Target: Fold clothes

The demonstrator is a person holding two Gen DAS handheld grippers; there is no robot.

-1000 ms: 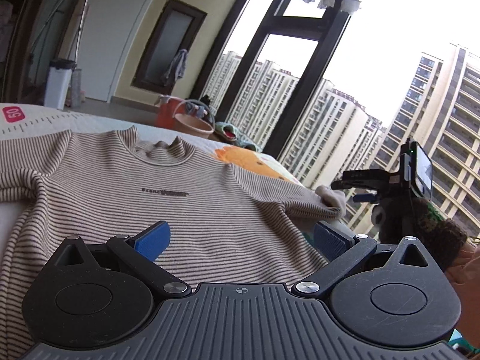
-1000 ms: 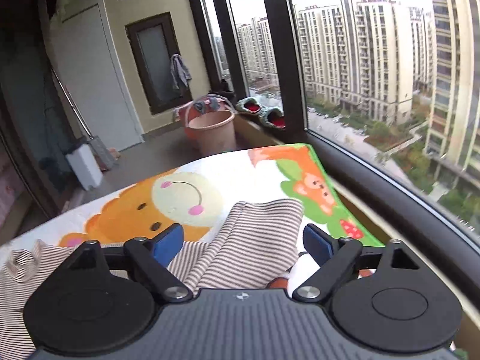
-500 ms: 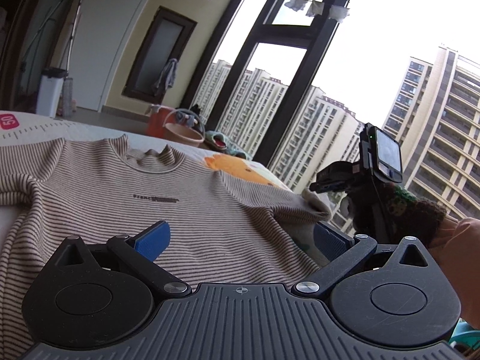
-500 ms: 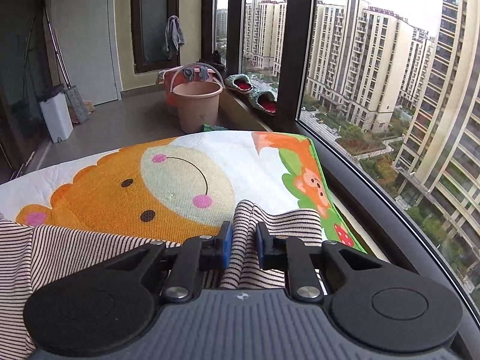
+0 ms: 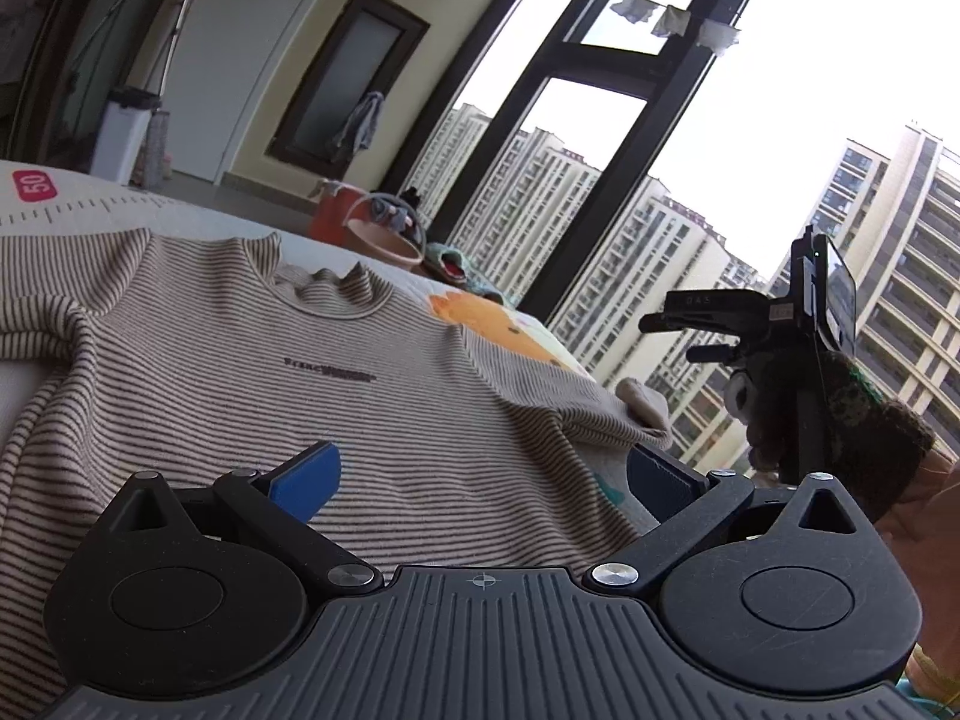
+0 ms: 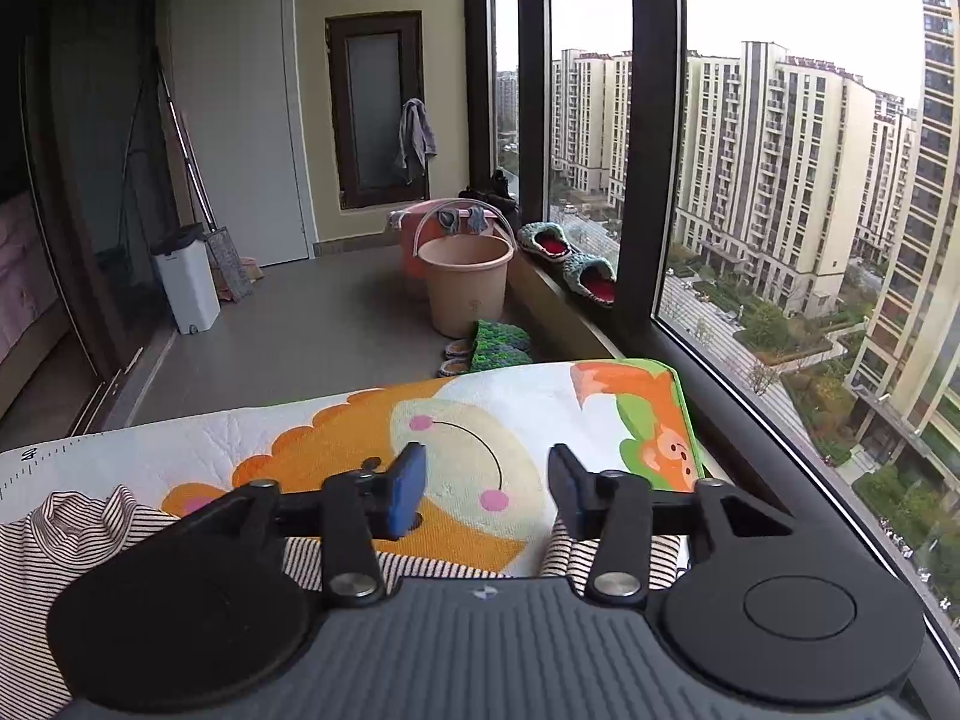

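Note:
A brown-and-cream striped sweater (image 5: 312, 372) lies face up on a cartoon-bear mat (image 6: 456, 438), collar away from me. My left gripper (image 5: 480, 474) hovers open over its lower front, nothing between the blue pads. The sweater's right sleeve (image 5: 600, 420) lies bunched at the mat's right side, its cuff (image 5: 645, 405) turned up. My right gripper (image 6: 485, 483) is above that sleeve (image 6: 600, 558), its jaws opening with nothing between them. In the left wrist view the right gripper (image 5: 678, 336) hangs in the air at the right, held by a hand in a dark knit sleeve.
The mat's right edge (image 6: 678, 414) runs close to the big window frame (image 6: 654, 180). Beyond the far edge, on the floor, stand a pink bucket (image 6: 465, 285) and a white bin (image 6: 186, 279). Slippers (image 6: 591, 279) sit on the sill.
The right gripper, shut on the sleeve half a second ago, has let go, opened wide and risen. The sleeve now lies lower under it. The left gripper stayed in place, open.

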